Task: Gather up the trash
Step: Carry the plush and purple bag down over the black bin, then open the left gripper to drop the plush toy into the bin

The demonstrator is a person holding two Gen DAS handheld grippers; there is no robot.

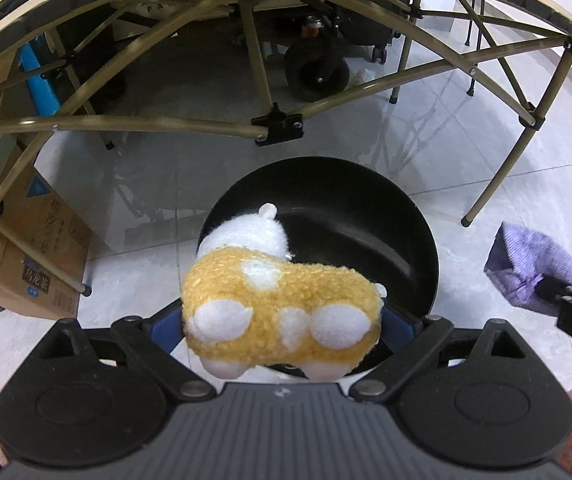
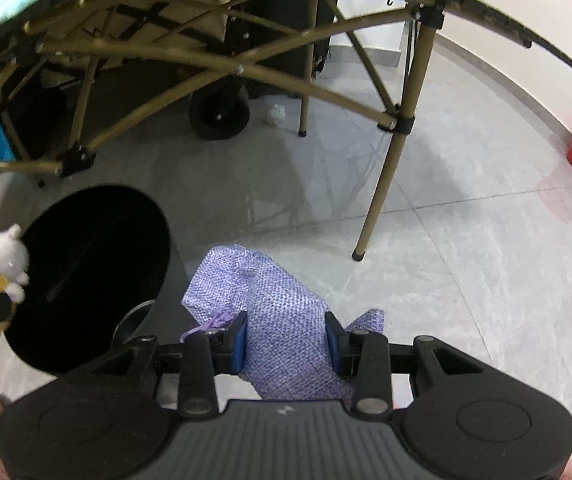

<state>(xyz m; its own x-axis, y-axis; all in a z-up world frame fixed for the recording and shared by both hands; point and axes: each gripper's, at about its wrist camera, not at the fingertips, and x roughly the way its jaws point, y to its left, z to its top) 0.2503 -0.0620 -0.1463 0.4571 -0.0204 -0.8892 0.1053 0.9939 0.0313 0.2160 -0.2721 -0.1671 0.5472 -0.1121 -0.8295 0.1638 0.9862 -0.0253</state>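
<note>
I am at the dropping step: both loads hang at the black bin (image 1: pixel 326 236) on the floor, in front of the folding table (image 1: pixel 269 128). My left gripper (image 1: pixel 281 320) is clamped on the plush toy (image 1: pixel 277 304), its blue pads pressed into the toy's sides, and the toy hangs over the bin's near rim. My right gripper (image 2: pixel 286 340) is closed partway on the purple cloth bag (image 2: pixel 281 320), just beside the bin's right edge and not yet over it. Next, I judge, the left jaws should let go over the mouth, then the right must shift across.
</note>
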